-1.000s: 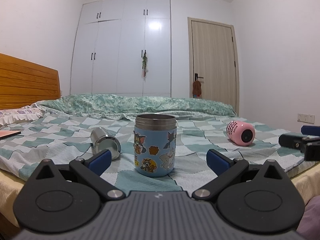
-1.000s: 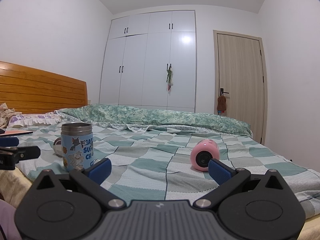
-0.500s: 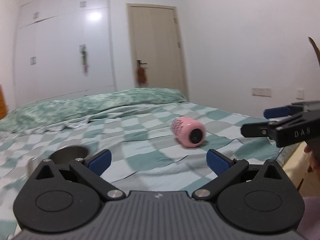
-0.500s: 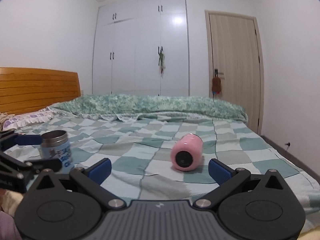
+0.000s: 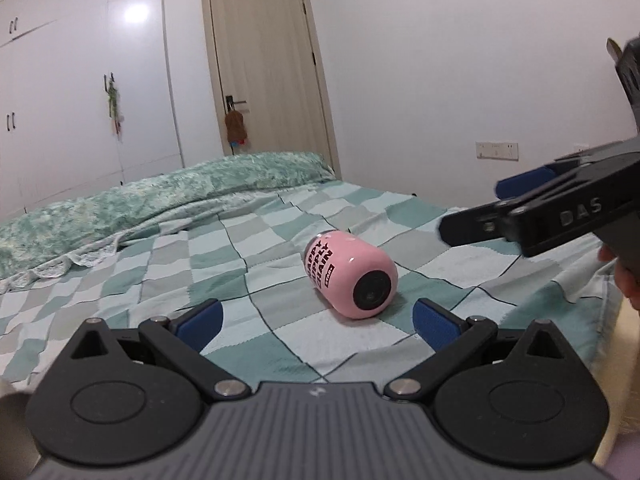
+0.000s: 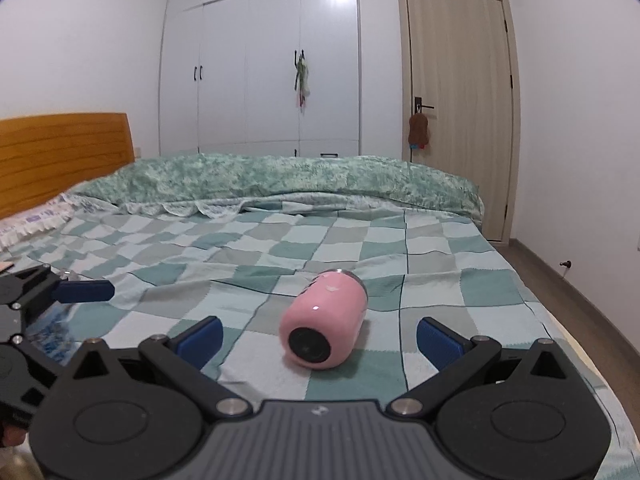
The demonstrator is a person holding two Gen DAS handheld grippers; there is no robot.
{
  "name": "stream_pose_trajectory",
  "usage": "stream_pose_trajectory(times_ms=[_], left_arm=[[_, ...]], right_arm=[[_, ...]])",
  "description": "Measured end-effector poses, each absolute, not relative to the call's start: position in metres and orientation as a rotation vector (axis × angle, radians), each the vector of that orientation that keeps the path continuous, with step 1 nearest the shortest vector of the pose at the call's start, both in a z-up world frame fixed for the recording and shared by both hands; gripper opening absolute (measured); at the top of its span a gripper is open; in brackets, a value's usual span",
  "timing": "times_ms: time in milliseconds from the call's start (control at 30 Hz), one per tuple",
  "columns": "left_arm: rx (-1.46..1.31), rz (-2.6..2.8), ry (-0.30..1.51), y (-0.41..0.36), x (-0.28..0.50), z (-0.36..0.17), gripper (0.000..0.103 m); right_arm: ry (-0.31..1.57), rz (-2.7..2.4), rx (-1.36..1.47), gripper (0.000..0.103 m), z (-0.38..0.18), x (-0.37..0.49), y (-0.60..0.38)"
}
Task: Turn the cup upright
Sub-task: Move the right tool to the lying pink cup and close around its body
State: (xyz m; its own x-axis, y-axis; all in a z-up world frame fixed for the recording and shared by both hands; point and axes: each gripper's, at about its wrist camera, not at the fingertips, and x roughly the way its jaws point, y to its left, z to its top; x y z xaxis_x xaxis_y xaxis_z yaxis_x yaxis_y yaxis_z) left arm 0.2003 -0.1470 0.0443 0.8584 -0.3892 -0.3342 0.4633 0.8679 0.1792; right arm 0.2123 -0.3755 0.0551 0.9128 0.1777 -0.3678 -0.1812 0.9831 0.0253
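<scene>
A pink cup (image 5: 350,278) with black lettering lies on its side on the checked bedspread, its dark base turned toward me. It also shows in the right wrist view (image 6: 326,330). My left gripper (image 5: 318,322) is open and empty, a short way in front of the cup. My right gripper (image 6: 320,338) is open and empty, with the cup lying just beyond its fingertips. Each gripper shows at the edge of the other's view: the right one (image 5: 552,216) and the left one (image 6: 52,292).
The bed (image 6: 440,248) has a rumpled green blanket (image 6: 280,180) along its far side and a wooden headboard (image 6: 60,156) at the left. A blue sticker cup (image 6: 50,332) is partly hidden behind the left gripper. Wardrobe and door stand behind.
Both grippers have swung from the blue cup toward the pink cup and moved closer to it. The blue cup has left the left wrist view.
</scene>
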Motion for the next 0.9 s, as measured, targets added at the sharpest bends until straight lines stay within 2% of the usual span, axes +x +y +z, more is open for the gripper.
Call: stream_pose_trajectory(times_ms=[300, 633, 900], left_arm=[[0.266, -0.503, 0.361, -0.156, 0.257, 0.037, 0.103], [0.343, -0.456, 0.377, -0.124, 0.341, 0.035, 0.103], [0.351, -0.506, 0.443, -0.11, 0.372, 0.023, 0.103]], right_arm=[[0.474, 0.153, 0.003, 0.103, 0.039, 0.289, -0.368], [0.597, 0.146, -0.014, 0.103, 0.025, 0.355, -0.342], [0.694, 0.098, -0.014, 0.103, 0.011, 0.396, -0.327]])
